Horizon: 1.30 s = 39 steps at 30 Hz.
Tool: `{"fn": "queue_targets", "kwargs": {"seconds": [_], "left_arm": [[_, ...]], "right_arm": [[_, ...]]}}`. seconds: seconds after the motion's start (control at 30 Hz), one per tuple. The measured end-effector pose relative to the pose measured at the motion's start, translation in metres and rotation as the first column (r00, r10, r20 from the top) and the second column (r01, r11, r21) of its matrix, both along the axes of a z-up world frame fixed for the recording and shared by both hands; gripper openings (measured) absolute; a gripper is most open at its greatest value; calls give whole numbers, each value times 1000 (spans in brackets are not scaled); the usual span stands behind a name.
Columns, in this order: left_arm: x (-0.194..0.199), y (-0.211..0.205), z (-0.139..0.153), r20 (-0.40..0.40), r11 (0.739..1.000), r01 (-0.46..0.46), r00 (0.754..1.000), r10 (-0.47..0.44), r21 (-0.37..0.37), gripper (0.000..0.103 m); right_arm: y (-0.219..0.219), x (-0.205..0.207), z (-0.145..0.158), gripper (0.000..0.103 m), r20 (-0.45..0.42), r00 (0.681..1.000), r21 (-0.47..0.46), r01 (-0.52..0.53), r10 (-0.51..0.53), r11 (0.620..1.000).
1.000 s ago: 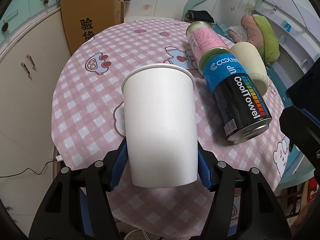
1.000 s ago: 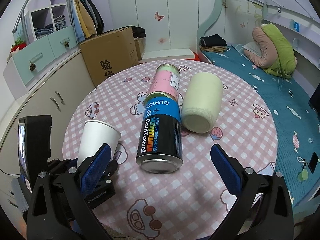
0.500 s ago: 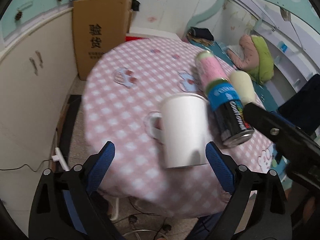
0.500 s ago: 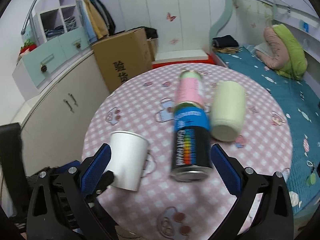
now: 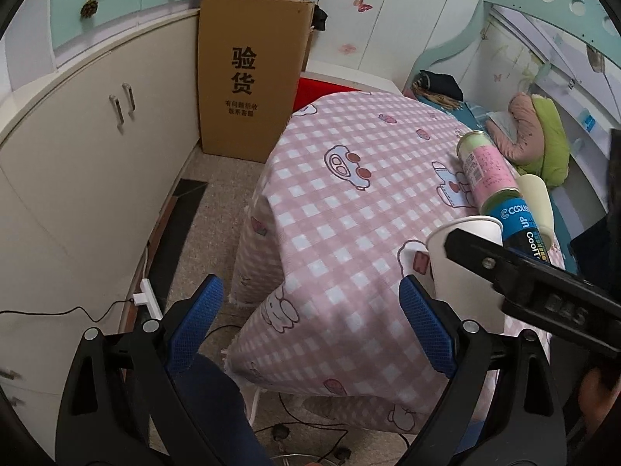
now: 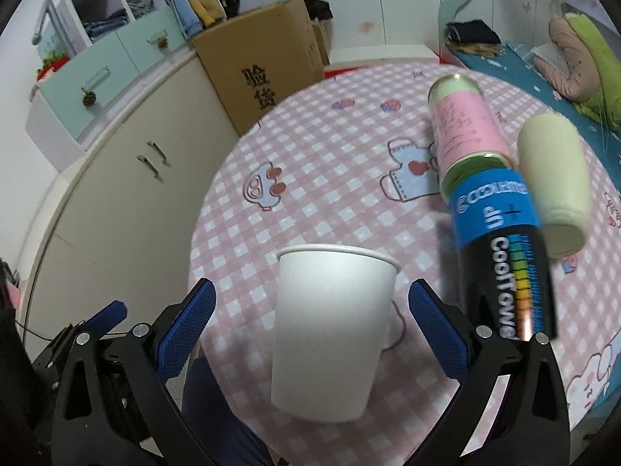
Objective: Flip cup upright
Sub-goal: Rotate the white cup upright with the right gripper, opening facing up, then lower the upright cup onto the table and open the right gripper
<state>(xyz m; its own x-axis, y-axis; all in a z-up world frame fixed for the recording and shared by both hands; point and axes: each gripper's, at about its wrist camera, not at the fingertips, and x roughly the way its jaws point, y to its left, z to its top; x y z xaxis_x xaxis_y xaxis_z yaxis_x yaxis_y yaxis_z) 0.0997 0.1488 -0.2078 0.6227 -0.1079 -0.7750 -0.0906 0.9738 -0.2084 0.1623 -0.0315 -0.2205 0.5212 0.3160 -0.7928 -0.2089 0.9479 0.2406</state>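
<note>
right gripper [image 6: 308,328] spread wide, blue pads either side of the white paper cup [image 6: 330,326] and clear of it, nothing grasped. the cup stands mouth-up on the pink checked worktop [image 6: 310,163], near the front edge, rim at the top. out to the left, the left gripper [image 5: 310,330] is just as wide apart and holding nothing, hanging off the worktop's corner over the floor, with the cup showing to its right behind the black body of the other tool. just beyond the cup to the right lies the black and blue cootowel can [image 6: 500,248] on its side, and end to end with it farther back, the pink can [image 6: 464,124], also lying down. right beside those two lies a cream cup [image 6: 553,186] on its side, open end facing the near edge. past the worktop, a cardboard box [image 6: 268,58] stands against the beige cabinet [image 6: 128,171], and a bed with a green and pink pillow [image 6: 574,50] sits far right.
</note>
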Motion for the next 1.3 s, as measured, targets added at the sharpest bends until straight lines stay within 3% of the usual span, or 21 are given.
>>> {"fn": "queue_targets", "kwargs": {"seconds": [0.13,0.37,0.7,0.97,1.23,1.3], "left_arm": [[6,3,-4,-3,1000,21,1000,-21,-7,92],[11,2,-6,-2,998,56,998,-56,-29,92],[15,-9,-5,5,995,90,996,-90,-46,93],[23,-4,-4,2,998,43,999,-43,-34,93],[21,-3,-1,2,1000,18,1000,-18,-1,93],[20,-3,2,9,1000,15,1000,-15,6,93]], "right_arm": [[5,7,-10,94,-19,1000,-50,22,-23,999],[7,14,-21,66,-49,998,-50,29,-32,998],[4,7,9,66,104,994,-58,41,-35,997],[5,-1,17,66,223,974,-132,58,-27,990],[-1,-6,11,68,229,973,-123,50,-21,991],[-2,-11,14,74,238,971,-115,50,-22,992]]}}
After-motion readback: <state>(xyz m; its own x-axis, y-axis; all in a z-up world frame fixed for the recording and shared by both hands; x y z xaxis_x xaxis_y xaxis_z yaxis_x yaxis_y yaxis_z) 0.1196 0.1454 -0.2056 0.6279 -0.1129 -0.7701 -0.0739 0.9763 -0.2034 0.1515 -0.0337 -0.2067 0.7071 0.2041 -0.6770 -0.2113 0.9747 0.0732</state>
